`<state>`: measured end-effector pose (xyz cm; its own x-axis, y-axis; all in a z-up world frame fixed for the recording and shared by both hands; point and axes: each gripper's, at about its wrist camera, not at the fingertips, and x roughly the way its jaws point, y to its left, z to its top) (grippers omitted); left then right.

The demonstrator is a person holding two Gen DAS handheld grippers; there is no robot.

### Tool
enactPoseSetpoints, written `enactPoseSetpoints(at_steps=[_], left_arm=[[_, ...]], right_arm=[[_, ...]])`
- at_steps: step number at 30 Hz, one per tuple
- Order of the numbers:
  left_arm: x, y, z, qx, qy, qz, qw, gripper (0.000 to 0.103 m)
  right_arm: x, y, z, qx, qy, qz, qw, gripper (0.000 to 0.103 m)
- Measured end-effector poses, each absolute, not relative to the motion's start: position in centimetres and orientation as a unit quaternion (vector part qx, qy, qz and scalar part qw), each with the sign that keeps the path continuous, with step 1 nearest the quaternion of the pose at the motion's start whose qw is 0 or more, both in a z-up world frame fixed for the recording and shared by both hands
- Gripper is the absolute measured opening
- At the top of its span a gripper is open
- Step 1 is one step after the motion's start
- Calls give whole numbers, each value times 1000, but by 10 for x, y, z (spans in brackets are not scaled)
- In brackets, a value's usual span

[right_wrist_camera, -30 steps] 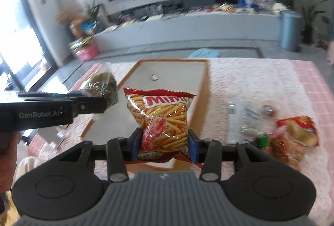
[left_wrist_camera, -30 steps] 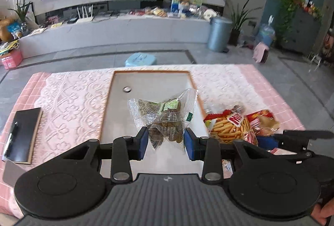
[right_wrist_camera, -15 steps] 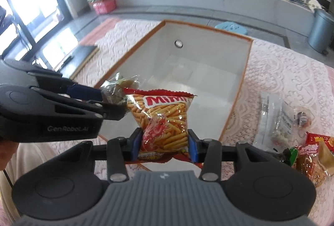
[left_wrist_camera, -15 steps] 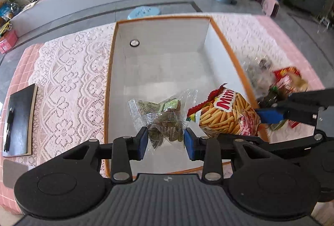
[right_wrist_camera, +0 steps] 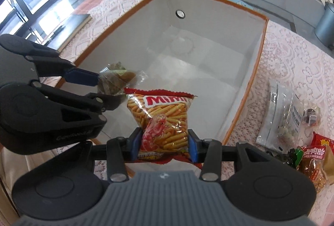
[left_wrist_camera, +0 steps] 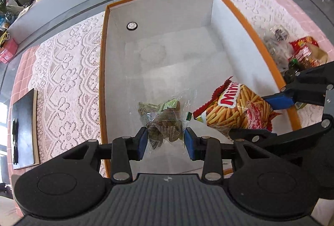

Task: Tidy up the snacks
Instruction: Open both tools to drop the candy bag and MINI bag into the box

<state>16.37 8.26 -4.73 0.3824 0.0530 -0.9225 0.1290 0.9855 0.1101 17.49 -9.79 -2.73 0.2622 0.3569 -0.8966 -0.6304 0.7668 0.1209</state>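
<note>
Snacks mid-transfer: left gripper [left_wrist_camera: 166,138] clamps a clear cookie packet [left_wrist_camera: 162,119] and right gripper [right_wrist_camera: 165,145] clamps a Mimi stick bag [right_wrist_camera: 161,119], both over the bare orange-rimmed box [left_wrist_camera: 102,71]; several packets [right_wrist_camera: 292,121] wait on the tablecloth beside it, labels illegible.

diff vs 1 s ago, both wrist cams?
Both claws came forward and tipped down over the box: a second ago it lay ahead, now both views look into it. The left claw brought the clear pack, the right claw the Mimi bag, to hang side by side over the near end. Unchanged: both grips hold, nothing released, box bare inside, the other snacks still on the cloth.
</note>
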Motion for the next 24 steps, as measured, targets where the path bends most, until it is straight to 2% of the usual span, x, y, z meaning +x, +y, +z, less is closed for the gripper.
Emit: enactPoseSetpoints(at_steps=[11,14,18,24], left_arm=[[165,88,-51,89,561,2,823,44],[164,90,-48,85,556,7,827,51],[160,90,-42,85,549,12,831,55],[151,92,-25,76,526,23,847,55]], right_arm=[[177,-86,-32,-148,525,304,781,47],[176,-85,-30,-147,522,304,783,49],[171,-86,-23,-155,512,301,790,61],[163,-92,-8,-150,495,293,805,66]])
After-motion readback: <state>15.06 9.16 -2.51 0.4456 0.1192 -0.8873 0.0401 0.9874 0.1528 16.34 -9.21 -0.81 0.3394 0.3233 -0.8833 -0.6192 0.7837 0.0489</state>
